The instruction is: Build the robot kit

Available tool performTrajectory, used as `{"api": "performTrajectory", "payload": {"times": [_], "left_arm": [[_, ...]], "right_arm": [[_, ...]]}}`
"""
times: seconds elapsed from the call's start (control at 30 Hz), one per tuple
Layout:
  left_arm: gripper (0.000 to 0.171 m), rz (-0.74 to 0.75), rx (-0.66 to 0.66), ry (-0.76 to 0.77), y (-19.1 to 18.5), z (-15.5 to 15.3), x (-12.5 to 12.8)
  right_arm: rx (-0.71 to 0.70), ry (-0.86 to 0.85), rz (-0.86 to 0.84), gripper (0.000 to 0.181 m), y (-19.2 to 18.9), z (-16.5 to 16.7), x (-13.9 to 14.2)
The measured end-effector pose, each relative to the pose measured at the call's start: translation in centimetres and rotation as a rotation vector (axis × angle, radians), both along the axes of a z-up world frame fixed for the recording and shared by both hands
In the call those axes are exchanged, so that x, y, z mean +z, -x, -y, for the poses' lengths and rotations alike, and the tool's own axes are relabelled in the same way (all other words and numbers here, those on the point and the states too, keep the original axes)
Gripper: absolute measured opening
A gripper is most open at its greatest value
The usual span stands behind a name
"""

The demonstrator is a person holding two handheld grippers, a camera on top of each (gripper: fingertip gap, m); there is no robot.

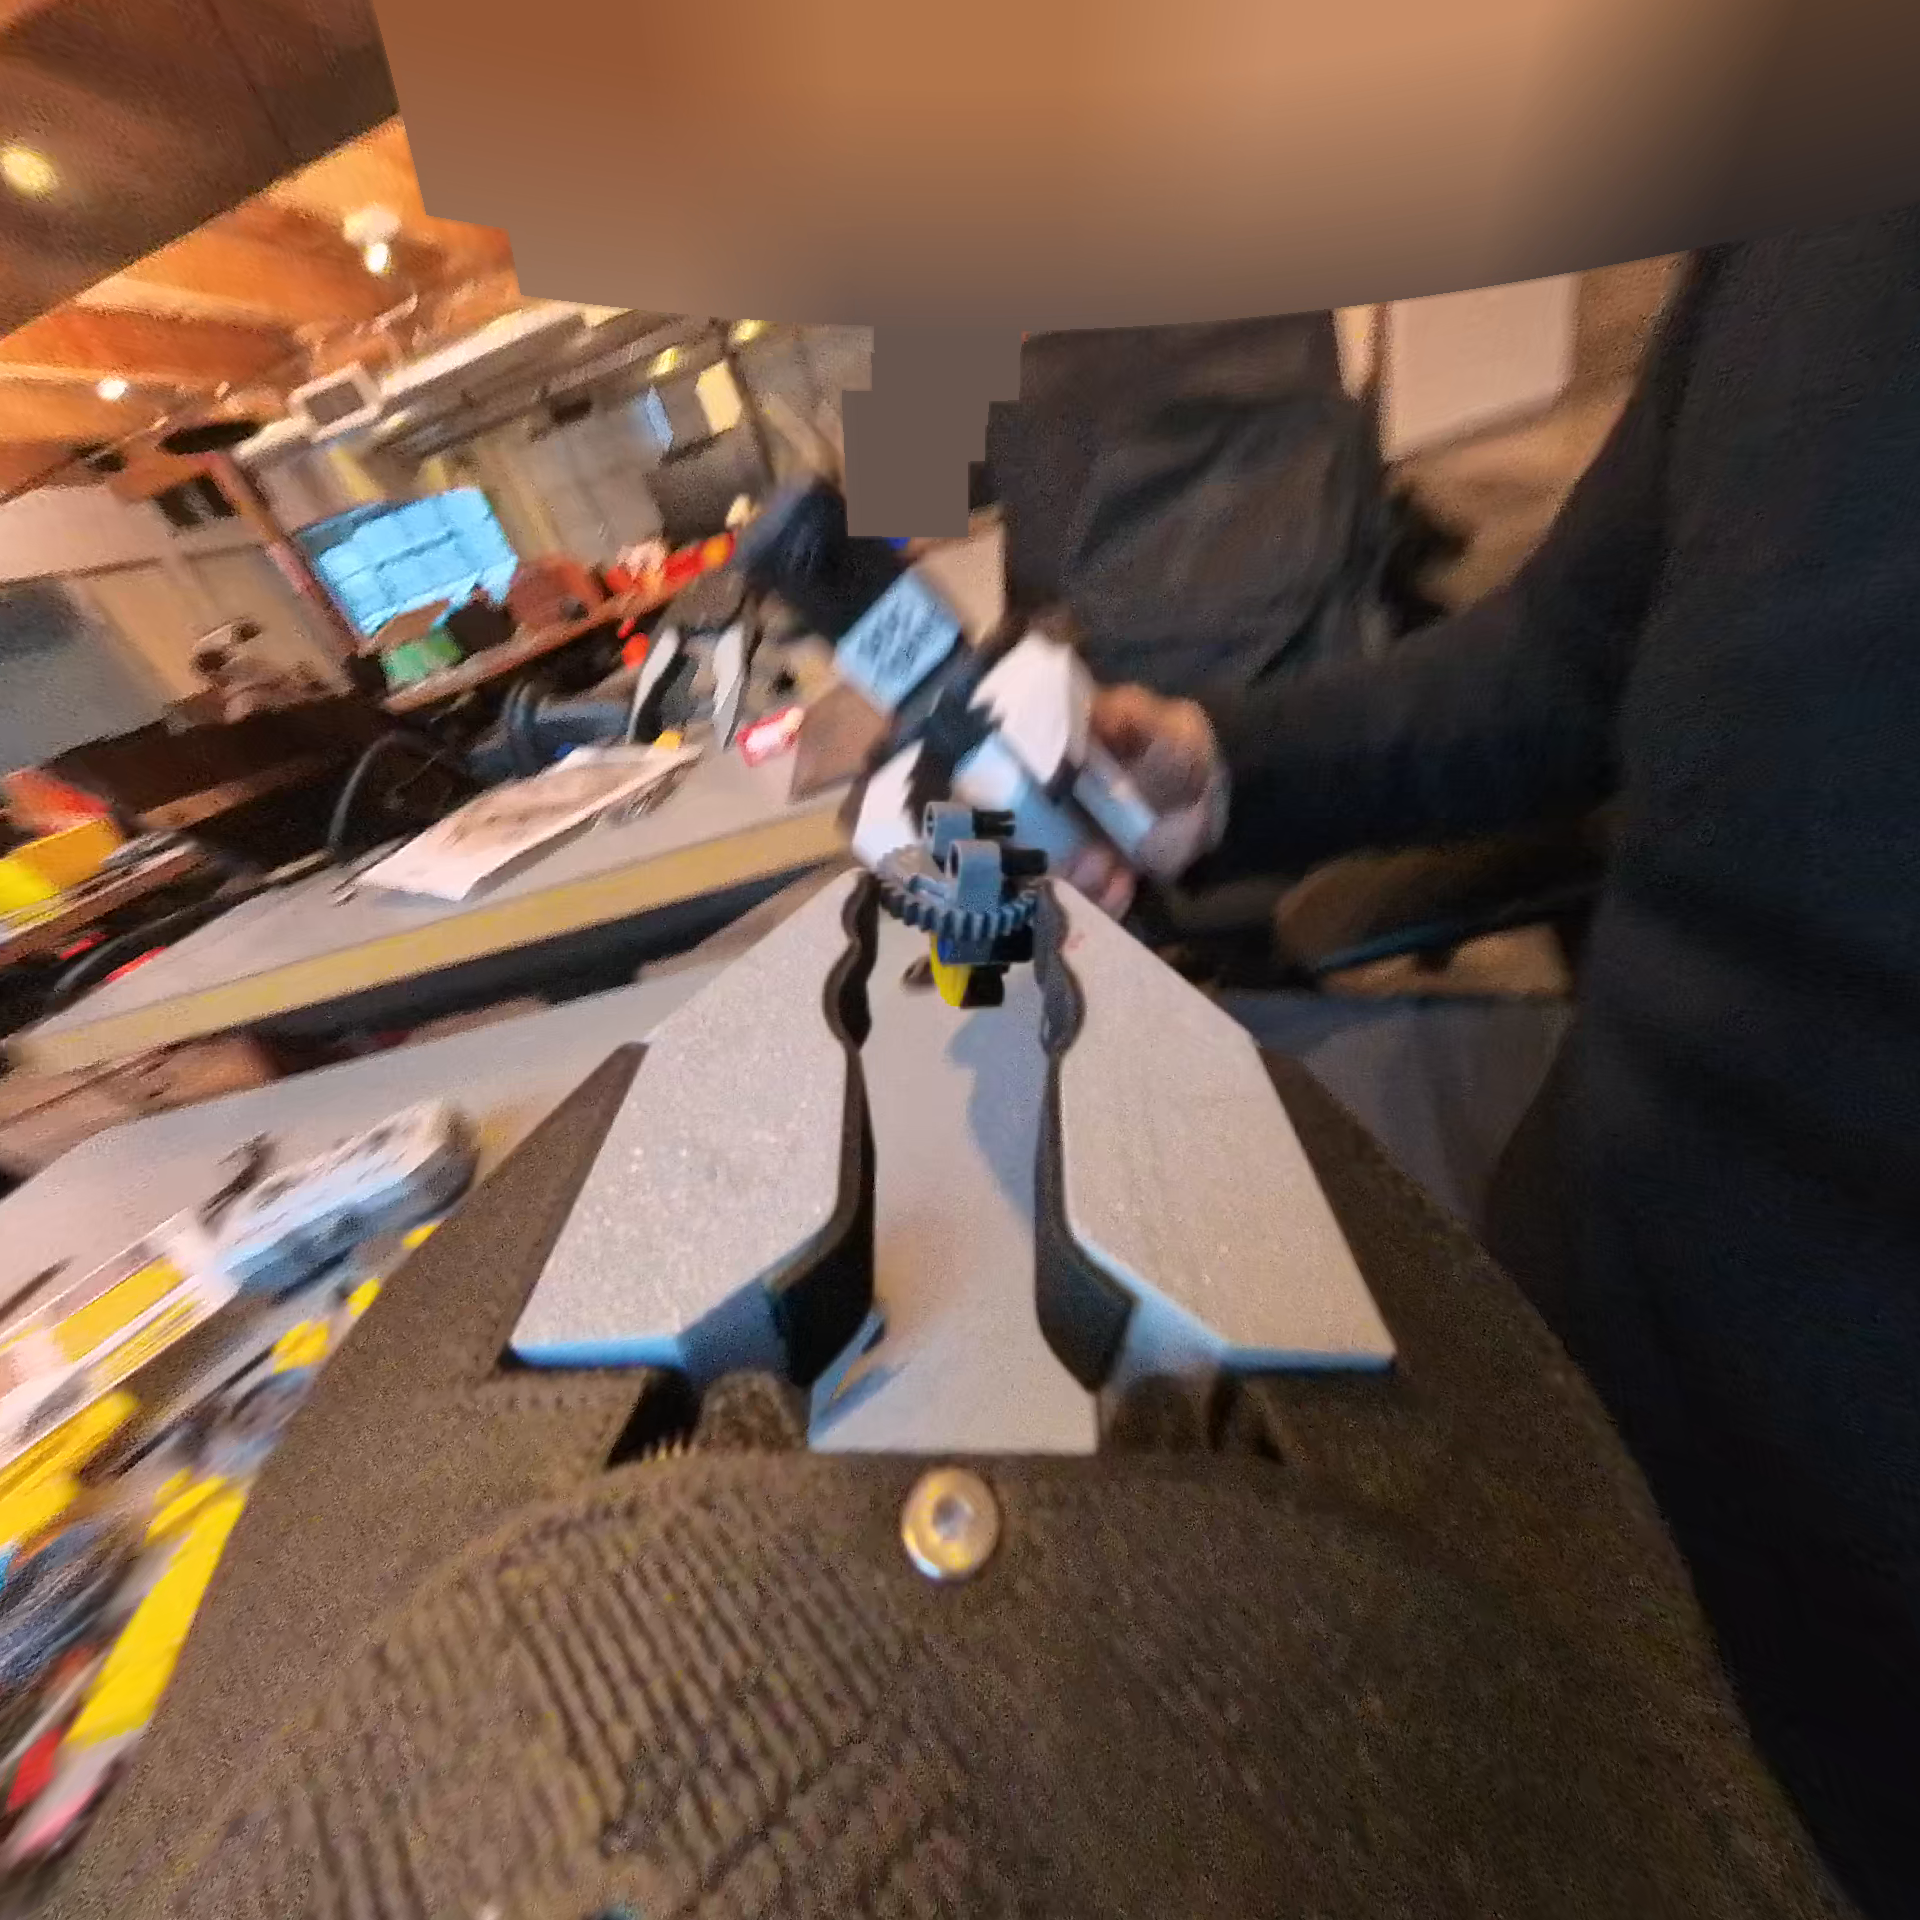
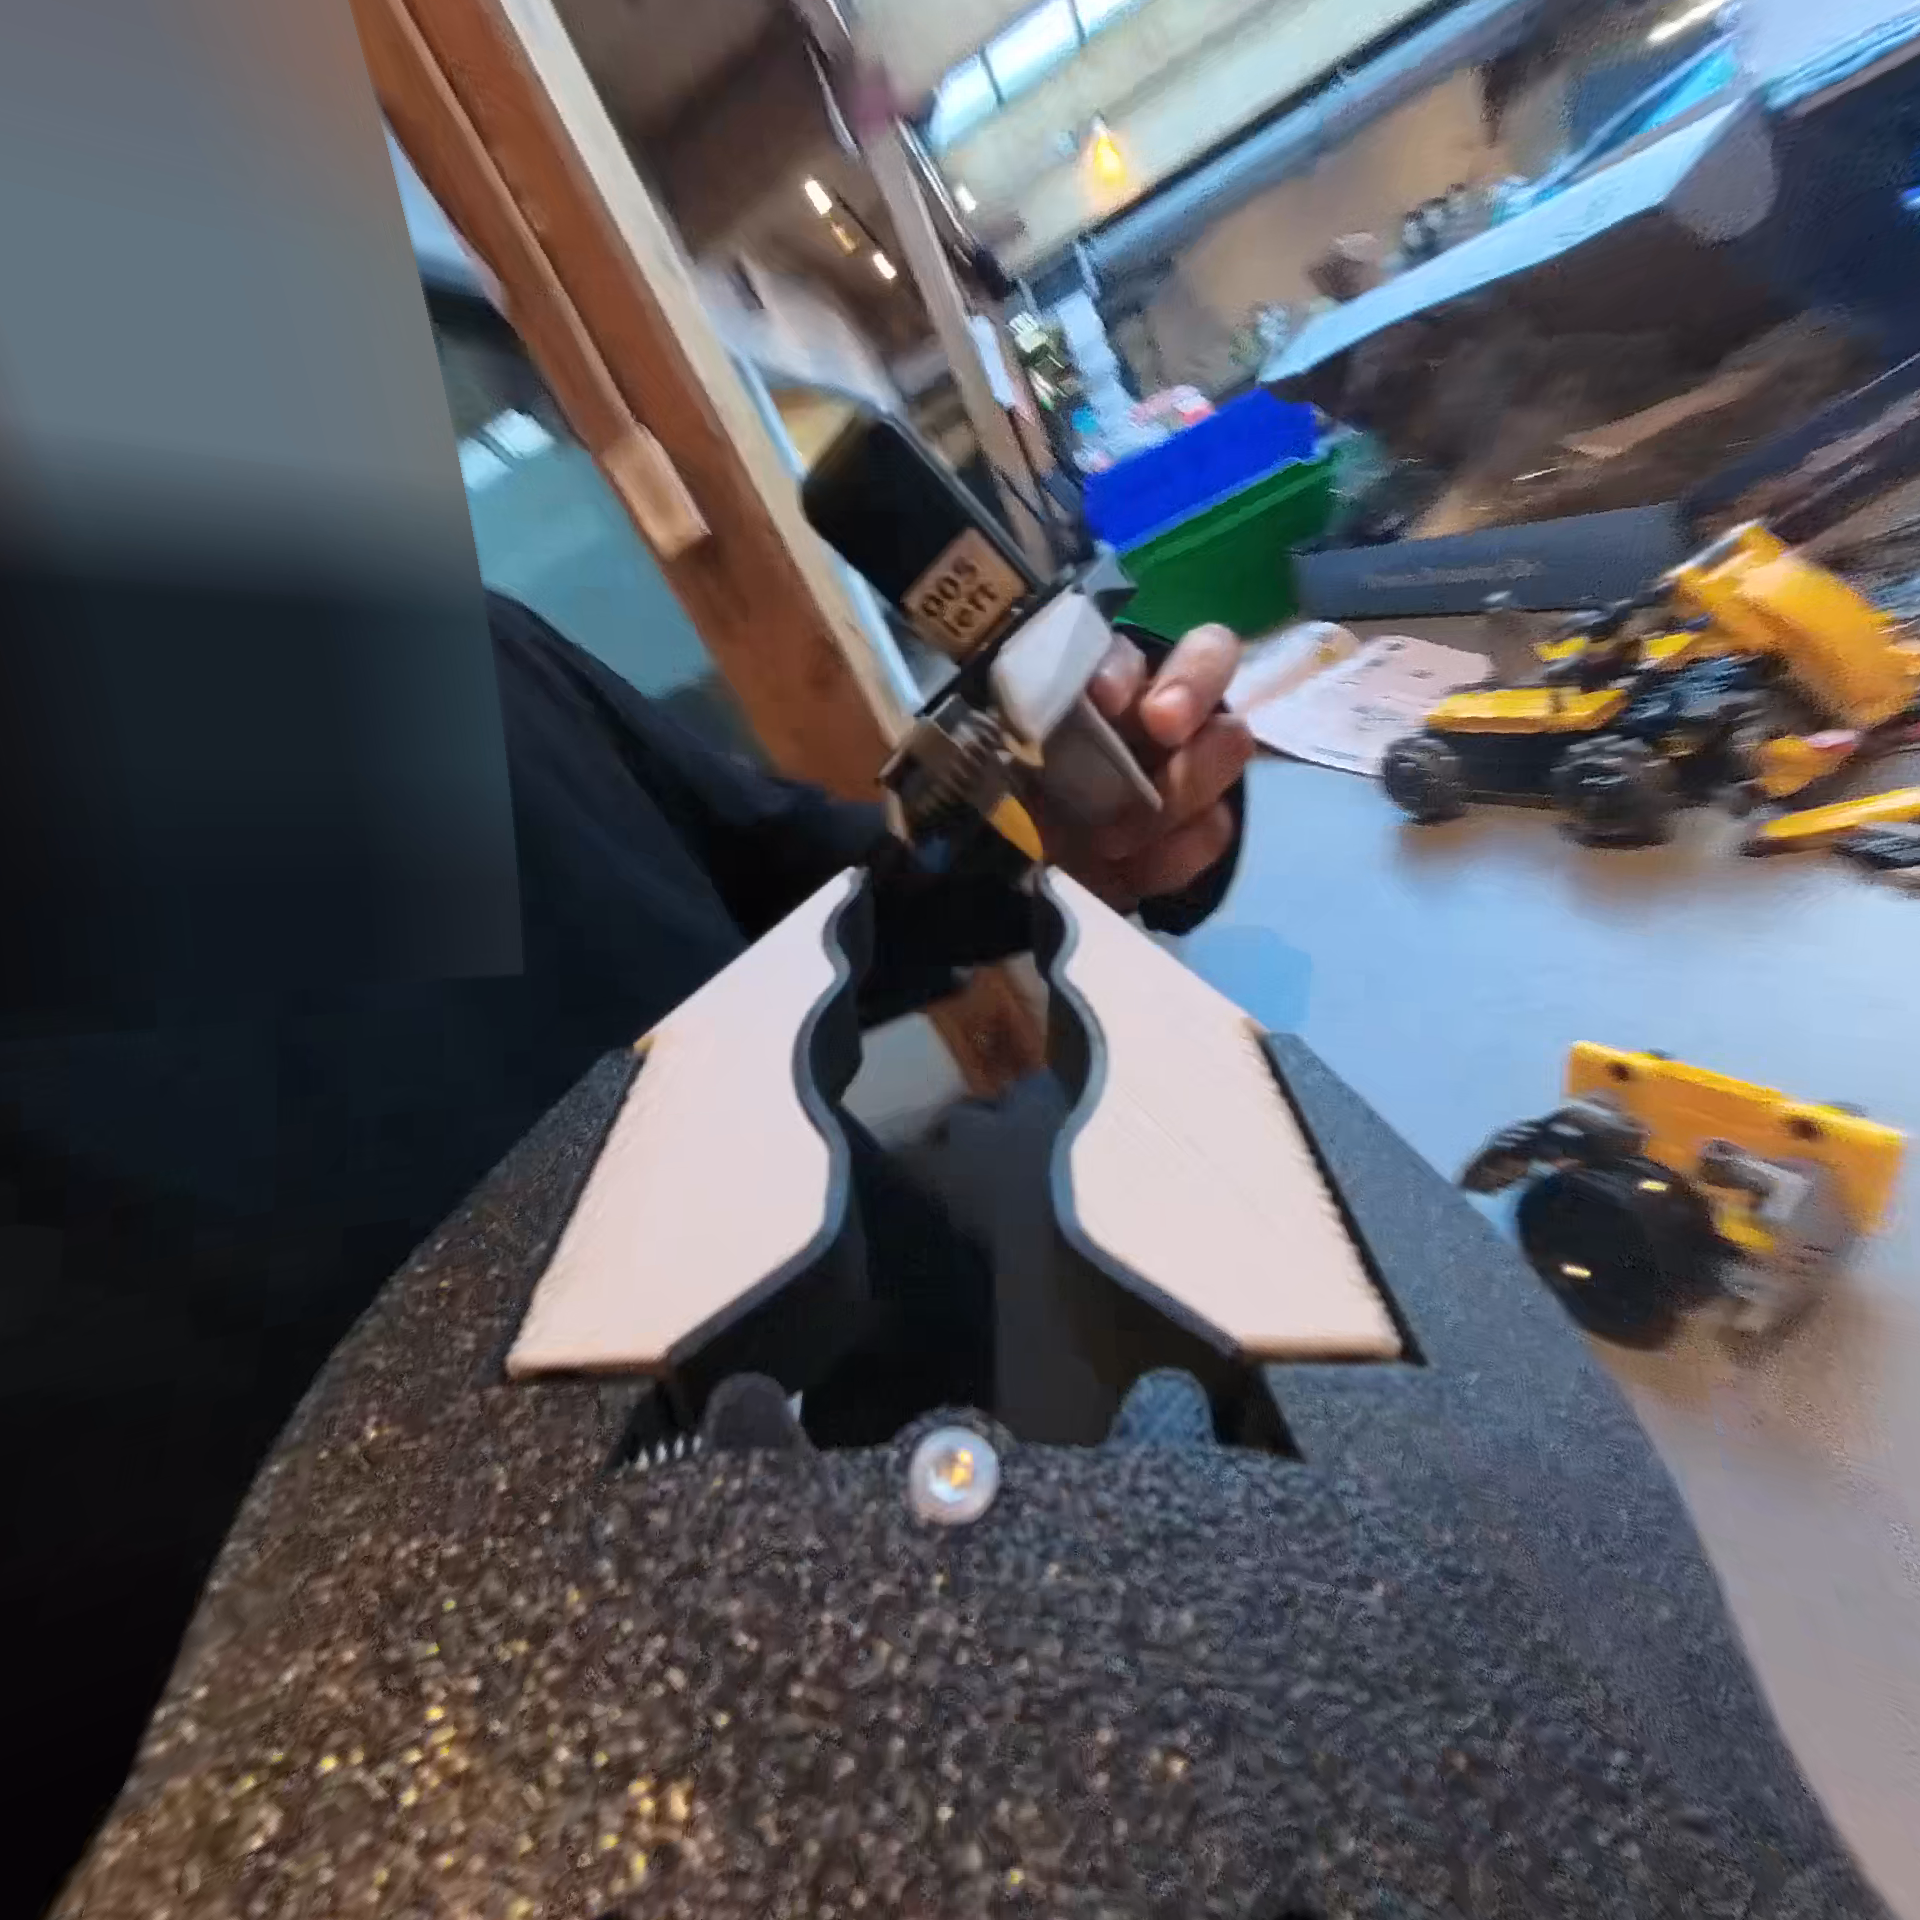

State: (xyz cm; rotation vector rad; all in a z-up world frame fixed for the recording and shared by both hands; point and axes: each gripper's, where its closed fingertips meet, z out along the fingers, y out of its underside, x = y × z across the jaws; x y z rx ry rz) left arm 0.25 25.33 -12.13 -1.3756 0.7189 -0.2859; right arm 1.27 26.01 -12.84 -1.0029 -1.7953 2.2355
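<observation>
Left wrist view: left gripper point(image 1: 958, 914) clamped on a small gear assembly point(image 1: 961, 894) at its fingertips, grey toothed gear on top, yellow and black bits beneath, held up off the grey table point(image 1: 312, 925). Just beyond, right gripper point(image 1: 997, 727) in a hand point(image 1: 1153, 769), blurred. Papers point(image 1: 520, 821) farther back on the table, blurred yellow box point(image 1: 135, 1371) at lower left.

Right wrist view: right gripper point(image 2: 951, 894) with tongs apart, nothing between them, tips close under the gear assembly point(image 2: 961, 779). Left gripper point(image 2: 997, 769) opposite, gripped by a hand point(image 2: 1164, 758). On the table point(image 2: 1455, 977), yellow toy truck point(image 2: 1662, 696) far right, yellow wheeled part point(image 2: 1683, 1184) nearer, green bin point(image 2: 1216, 551) behind
</observation>
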Motion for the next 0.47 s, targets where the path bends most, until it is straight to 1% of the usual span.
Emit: {"api": "performTrajectory", "payload": {"times": [0.07,0.13,0.17,0.23,0.3,0.47], "left_arm": [[0.028,0.069,-0.085,-0.054,-0.5,1.2,1.6],[0.029,0.084,-0.141,-0.095,-1.2,2.0,2.4],[0.028,0.094,-0.164,-0.117,-1.5,2.2,2.6],[0.028,0.093,-0.176,-0.162,-1.9,2.2,2.8],[0.029,0.086,-0.17,-0.201,-2.2,2.0,2.9],[0.028,0.063,-0.187,-0.221,-3.2,2.2,2.7]], "right_arm": [[0.125,0.195,0.032,0.032,-0.5,0.3,0.8],[0.267,0.402,0.043,0.035,-1.2,0.3,2.3],[0.323,0.472,0.054,0.034,-1.2,0.3,2.8],[0.389,0.524,0.081,0.034,-0.9,0.9,3.2],[0.439,0.52,0.103,0.033,-0.7,1.8,3.3],[0.561,0.538,0.154,0.03,-1.3,3.6,3.6]]}}
